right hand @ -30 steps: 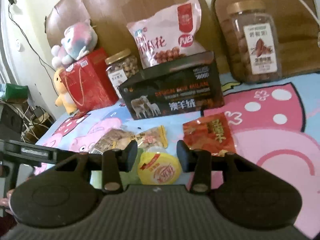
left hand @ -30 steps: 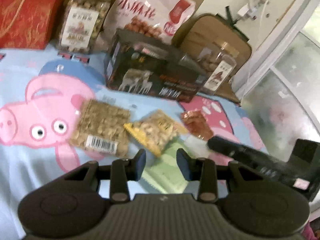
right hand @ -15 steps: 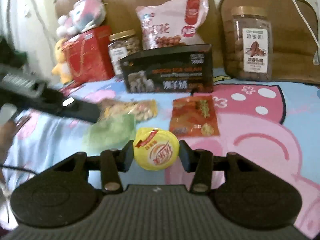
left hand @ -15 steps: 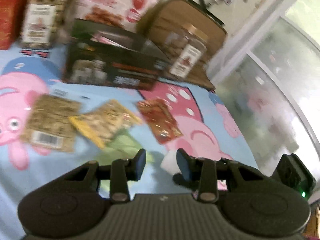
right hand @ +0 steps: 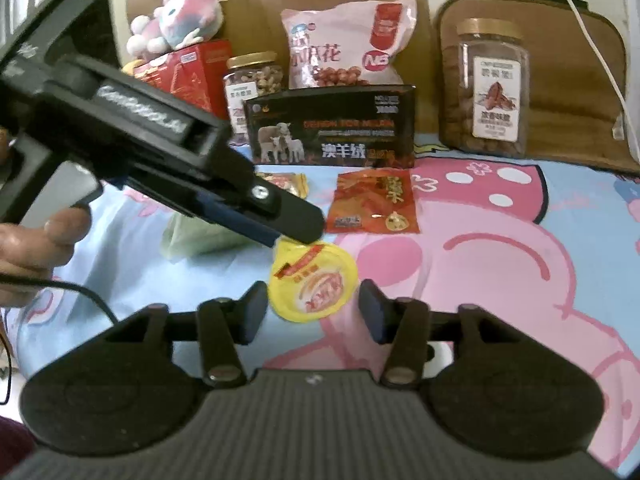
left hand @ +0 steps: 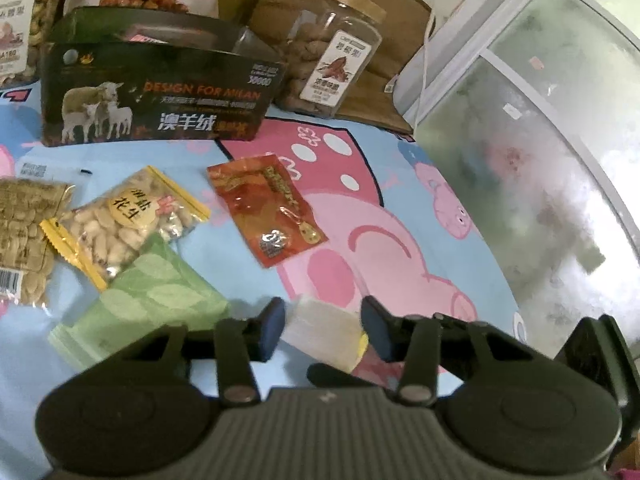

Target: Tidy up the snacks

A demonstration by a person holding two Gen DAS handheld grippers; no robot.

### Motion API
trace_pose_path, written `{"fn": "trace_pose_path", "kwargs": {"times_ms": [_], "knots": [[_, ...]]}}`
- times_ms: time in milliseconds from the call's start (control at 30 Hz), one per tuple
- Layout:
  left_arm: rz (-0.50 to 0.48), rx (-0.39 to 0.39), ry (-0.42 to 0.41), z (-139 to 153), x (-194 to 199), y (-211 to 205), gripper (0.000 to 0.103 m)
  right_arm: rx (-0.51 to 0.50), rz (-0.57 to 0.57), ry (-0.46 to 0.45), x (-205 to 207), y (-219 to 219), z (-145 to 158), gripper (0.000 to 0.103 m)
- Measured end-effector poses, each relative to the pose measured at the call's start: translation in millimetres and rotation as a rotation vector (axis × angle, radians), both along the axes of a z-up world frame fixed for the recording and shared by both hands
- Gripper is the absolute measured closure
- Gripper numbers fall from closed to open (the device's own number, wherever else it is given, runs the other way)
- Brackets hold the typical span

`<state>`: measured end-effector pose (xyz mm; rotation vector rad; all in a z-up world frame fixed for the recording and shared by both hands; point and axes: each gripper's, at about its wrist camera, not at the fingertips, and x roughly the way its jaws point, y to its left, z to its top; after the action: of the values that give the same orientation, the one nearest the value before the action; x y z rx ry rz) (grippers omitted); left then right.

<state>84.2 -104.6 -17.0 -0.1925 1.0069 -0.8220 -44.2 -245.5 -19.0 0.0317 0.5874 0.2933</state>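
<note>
A small cup with a yellow lid (right hand: 313, 282) sits on the pink-and-blue cloth; in the left wrist view its pale side (left hand: 323, 330) shows. My left gripper (left hand: 322, 330) is open with its jaws on either side of the cup; from the right wrist view its fingers (right hand: 288, 220) reach in from the left onto the cup's far edge. My right gripper (right hand: 313, 316) is open, just in front of the cup. A red snack packet (left hand: 266, 208) (right hand: 374, 202), a yellow peanut packet (left hand: 124, 222), a green packet (left hand: 148, 304) and a clear nut packet (left hand: 24, 236) lie beyond.
A dark open box with sheep print (left hand: 156, 92) (right hand: 332, 128) stands behind the packets. Behind it are two nut jars (right hand: 494, 88) (right hand: 254, 84), a pink snack bag (right hand: 344, 46), a red box (right hand: 192, 74) and a plush toy (right hand: 176, 26). A window (left hand: 540, 140) lies right.
My left gripper has swung right and come down around the cup. My right gripper has backed off slightly, so the cup now lies just ahead of its jaws.
</note>
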Motion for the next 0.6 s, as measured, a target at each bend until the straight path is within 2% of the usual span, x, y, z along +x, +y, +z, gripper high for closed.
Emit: {"fn": "trace_pose_path", "kwargs": {"times_ms": [100,200,300,433,600], "knots": [[0.006,-0.018,0.009,3.7,2.0,4.1,0.069,0.032,-0.011,-0.001,-1.6,-2.7,1.5,0.056],[0.009,-0.037,-0.05,22.9,5.0,9.4,0.069,0.04,-0.013,-0.036,-0.1,-0.9,10.6,0.057],[0.051,-0.064,-0.109,45.4,19.0,20.2,0.069,0.025,0.0,-0.093,16.7,5.2,27.8,0.057],[0.152,-0.089,-0.191,76.2,50.6,40.6,0.069,0.038,0.042,-0.172,63.6,15.2,53.7,0.057],[0.326,-0.042,-0.256,94.2,103.1,51.0,0.068,0.003,0.058,-0.224,141.4,40.0,70.5,0.056]]}}
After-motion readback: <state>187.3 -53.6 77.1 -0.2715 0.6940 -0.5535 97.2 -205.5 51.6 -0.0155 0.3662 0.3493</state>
